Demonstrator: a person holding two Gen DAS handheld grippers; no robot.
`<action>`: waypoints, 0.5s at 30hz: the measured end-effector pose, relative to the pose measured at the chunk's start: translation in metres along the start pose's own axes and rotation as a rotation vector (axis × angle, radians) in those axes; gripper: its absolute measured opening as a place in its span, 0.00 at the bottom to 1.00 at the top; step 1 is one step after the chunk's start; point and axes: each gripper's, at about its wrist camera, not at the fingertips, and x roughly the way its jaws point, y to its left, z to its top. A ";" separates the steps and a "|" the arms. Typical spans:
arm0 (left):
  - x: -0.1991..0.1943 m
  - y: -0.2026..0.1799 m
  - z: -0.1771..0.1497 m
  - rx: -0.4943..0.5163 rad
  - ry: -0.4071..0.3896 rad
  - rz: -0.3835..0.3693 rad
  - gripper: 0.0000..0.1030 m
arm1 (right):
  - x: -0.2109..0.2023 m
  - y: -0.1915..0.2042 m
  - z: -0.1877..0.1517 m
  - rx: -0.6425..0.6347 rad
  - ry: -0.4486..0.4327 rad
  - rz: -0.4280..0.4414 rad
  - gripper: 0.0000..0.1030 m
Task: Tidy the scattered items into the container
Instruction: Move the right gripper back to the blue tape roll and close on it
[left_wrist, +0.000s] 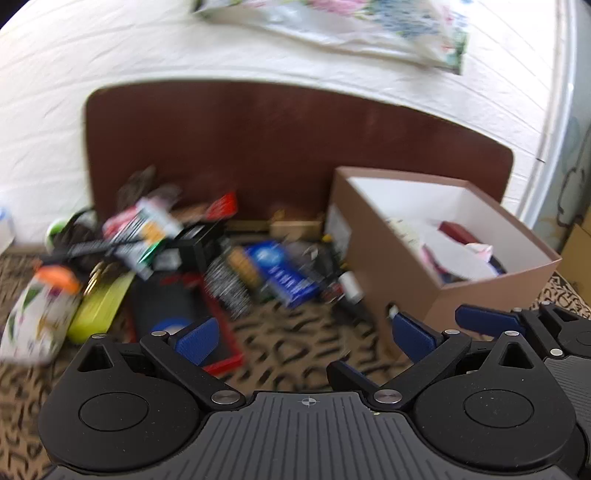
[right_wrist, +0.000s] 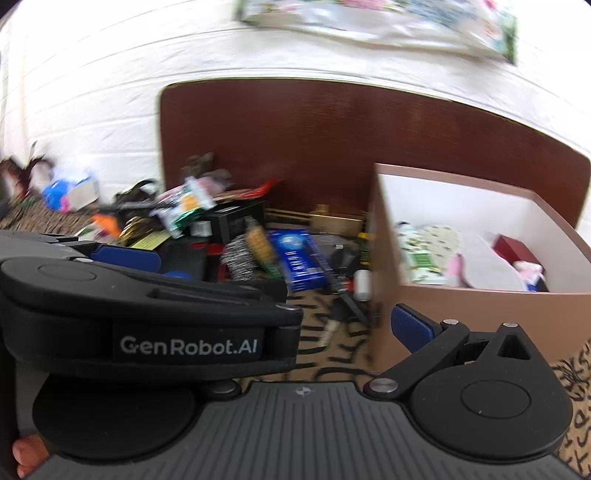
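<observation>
Low in the left wrist view, the left gripper (left_wrist: 308, 338) has its blue fingers (left_wrist: 197, 339) spread wide apart with nothing between them, above a leopard-print surface (left_wrist: 295, 354). At the lower right edge of that view the right gripper (left_wrist: 491, 319) shows one blue tip; in its own view its left side is hidden behind the other gripper's body, so I cannot tell how its fingers stand. Beyond the fingers, left of centre, lies the blurred pile of scattered items (left_wrist: 184, 254), among them a blue packet (left_wrist: 284, 273) and a yellow-green case (left_wrist: 98, 310). Right of the pile stands the open brown box (left_wrist: 399, 258), papers already inside, before a dark wooden board (left_wrist: 277, 147).
</observation>
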 end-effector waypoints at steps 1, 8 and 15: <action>-0.002 0.006 -0.005 -0.013 0.004 0.006 1.00 | 0.000 0.008 -0.003 -0.018 -0.009 0.007 1.00; -0.012 0.049 -0.028 -0.045 0.030 0.039 1.00 | 0.008 0.051 -0.020 -0.091 -0.046 0.102 1.00; -0.006 0.084 -0.030 -0.065 0.045 0.083 0.99 | 0.030 0.064 -0.021 -0.038 -0.026 0.129 1.00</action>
